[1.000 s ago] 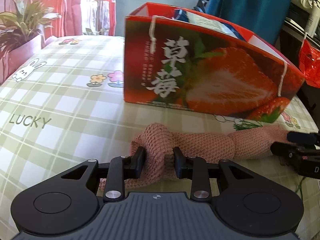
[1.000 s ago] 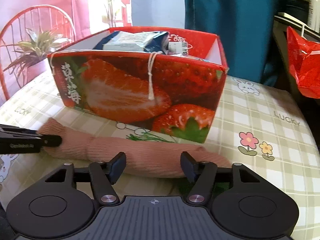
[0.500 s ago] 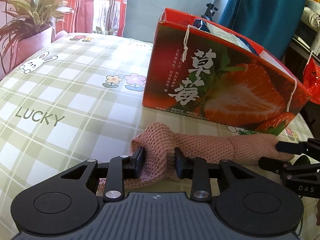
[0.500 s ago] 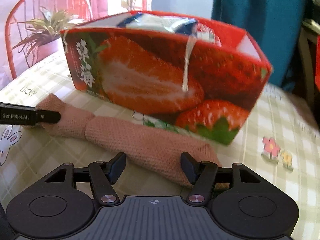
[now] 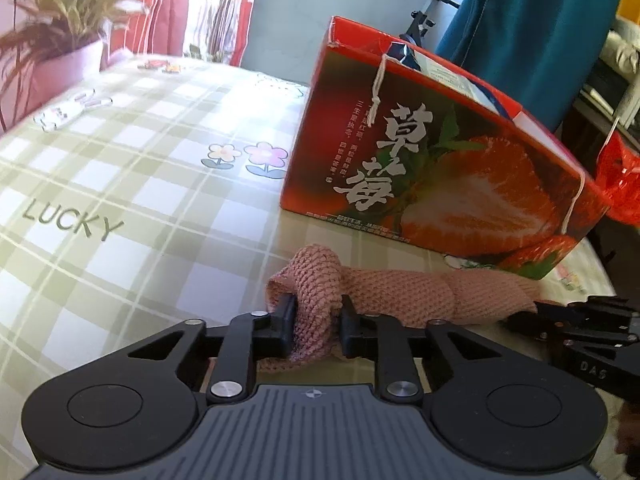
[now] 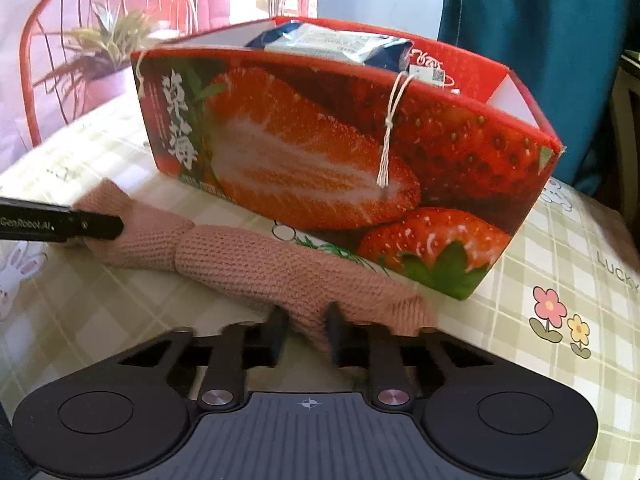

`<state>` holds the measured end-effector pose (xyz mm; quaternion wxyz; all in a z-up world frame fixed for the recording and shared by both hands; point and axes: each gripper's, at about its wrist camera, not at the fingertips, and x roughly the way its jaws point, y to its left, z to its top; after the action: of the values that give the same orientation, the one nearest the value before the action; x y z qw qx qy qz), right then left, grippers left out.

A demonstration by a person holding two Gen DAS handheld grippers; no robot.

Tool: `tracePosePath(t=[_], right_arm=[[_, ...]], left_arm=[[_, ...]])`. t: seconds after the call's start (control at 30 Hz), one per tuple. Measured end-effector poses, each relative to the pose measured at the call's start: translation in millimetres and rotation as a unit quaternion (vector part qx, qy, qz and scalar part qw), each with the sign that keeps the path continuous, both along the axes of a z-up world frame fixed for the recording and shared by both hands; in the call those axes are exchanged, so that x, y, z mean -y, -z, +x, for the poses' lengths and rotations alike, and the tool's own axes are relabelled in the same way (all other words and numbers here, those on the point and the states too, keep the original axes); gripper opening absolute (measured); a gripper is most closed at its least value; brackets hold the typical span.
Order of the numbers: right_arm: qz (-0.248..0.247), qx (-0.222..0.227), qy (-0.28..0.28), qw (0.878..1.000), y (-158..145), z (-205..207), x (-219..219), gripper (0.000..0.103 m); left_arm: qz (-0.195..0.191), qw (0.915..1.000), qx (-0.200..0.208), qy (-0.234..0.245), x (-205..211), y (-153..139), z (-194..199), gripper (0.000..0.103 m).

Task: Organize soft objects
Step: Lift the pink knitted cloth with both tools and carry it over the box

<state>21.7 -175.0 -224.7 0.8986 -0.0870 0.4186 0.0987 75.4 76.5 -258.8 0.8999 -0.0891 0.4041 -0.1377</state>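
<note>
— Two grippers, holding what?
— Left gripper (image 5: 315, 322) pinches one end of the pink knitted scarf (image 5: 400, 296); right gripper (image 6: 307, 330) seemingly clamps the other (blurred). Strawberry box (image 6: 320, 152) just beyond both.

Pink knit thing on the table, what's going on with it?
A person with two handheld grippers has the pink knitted piece by both ends. The left gripper is shut on one bunched end, and the right gripper is shut on the other. It lies stretched along the checked tablecloth in front of the open strawberry box, which already holds some packets. It is not yet in the box.
</note>
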Motion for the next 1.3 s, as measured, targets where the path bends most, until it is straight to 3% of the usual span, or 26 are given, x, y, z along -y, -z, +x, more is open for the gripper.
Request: tracePosePath(t=[0.13, 0.37, 0.53, 0.63, 0.9, 1.03, 1.2, 1.3], right_arm=[[0.013, 0.022, -0.010, 1.000, -11.5, -3.8, -1.0, 0.011], [0.075, 0.082, -0.023, 0.994, -49.4, -15.1, 5.5, 0.011], [0.127, 0.113, -0.025, 0.985, -76.6, -13.4, 11.0, 0.011], [0.134, 0.136, -0.035, 0.981, -95.1, -9.3, 11.3, 0.010], [0.216, 0.177, -0.004, 0.960, -134.8, 21.2, 38.2, 0.010], [0.243, 0.191, 0.024, 0.951, -144.4, 46.3, 55.7, 0.010], [0.259, 0.202, 0.067, 0.942, -140.3, 80.8, 75.6, 0.010], [0.274, 0.195, 0.101, 0.936, -126.8, 105.4, 88.0, 0.009]], left_arm=[[-0.009, 0.9998, 0.019, 0.000, -7.0, -16.1, -5.1, 0.020], [-0.024, 0.9952, 0.095, -0.001, -21.9, -67.3, -22.7, 0.020], [-0.011, 0.9845, 0.174, 0.018, -16.0, -116.1, -28.9, 0.020], [-0.013, 0.9764, 0.214, 0.029, -11.1, -144.3, -25.9, 0.020], [-0.033, 0.9626, 0.263, 0.056, 19.1, -186.7, 3.1, 0.020], [-0.047, 0.9601, 0.267, 0.068, 34.4, -188.7, 25.2, 0.020], [-0.109, 0.9692, 0.209, 0.070, 46.3, -171.5, 94.0, 0.020], [-0.080, 0.9747, 0.195, 0.075, 68.0, -157.5, 121.9, 0.020]])
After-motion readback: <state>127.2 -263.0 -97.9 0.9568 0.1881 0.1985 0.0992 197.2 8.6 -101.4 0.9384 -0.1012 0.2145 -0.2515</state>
